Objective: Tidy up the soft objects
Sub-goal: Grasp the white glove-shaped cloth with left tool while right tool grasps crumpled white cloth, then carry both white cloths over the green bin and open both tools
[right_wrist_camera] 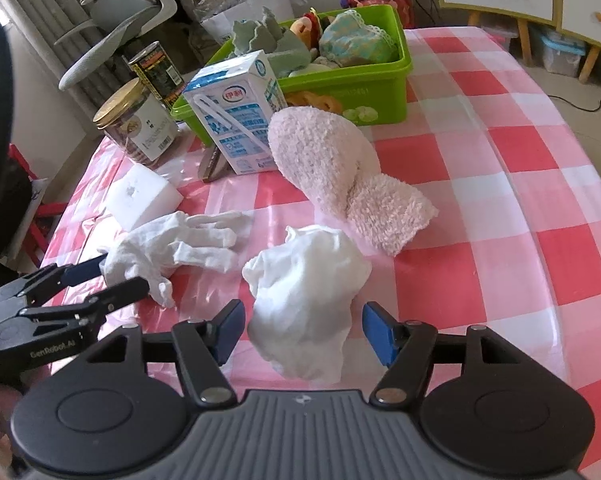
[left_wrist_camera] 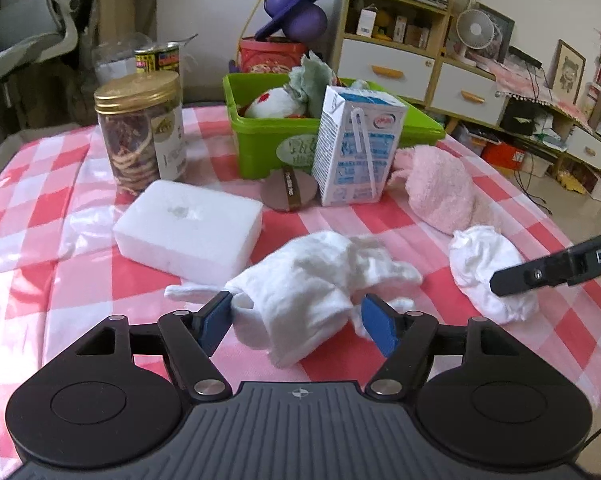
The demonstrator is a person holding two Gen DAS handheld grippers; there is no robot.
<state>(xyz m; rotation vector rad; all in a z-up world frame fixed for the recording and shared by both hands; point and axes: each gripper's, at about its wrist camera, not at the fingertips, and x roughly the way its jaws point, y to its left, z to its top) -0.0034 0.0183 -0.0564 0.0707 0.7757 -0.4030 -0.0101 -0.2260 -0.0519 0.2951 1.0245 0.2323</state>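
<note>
Pink-and-white checked plastic covers the bench [right_wrist_camera: 500, 184]. Nearest, in the left wrist view, the left gripper [left_wrist_camera: 296, 314] has its jaws spread wide on either side of a white glove [left_wrist_camera: 300, 280] lying flat, with neither blue pad pressed against it. At 3 o'clock from it, the right gripper [right_wrist_camera: 303, 330] also has its jaws released, straddling a crumpled white cloth [right_wrist_camera: 304, 292] on the bench. Just beyond the cloth lies a fuzzy pink sock [right_wrist_camera: 332, 168]. At 10 o'clock from the glove sits a white foam block [left_wrist_camera: 188, 226]. Farther back stand a milk carton [left_wrist_camera: 356, 144] and a gold-lidded jar [left_wrist_camera: 140, 128]. Behind the carton, a green bin [right_wrist_camera: 364, 80] holds soft toys and cloths.
</note>
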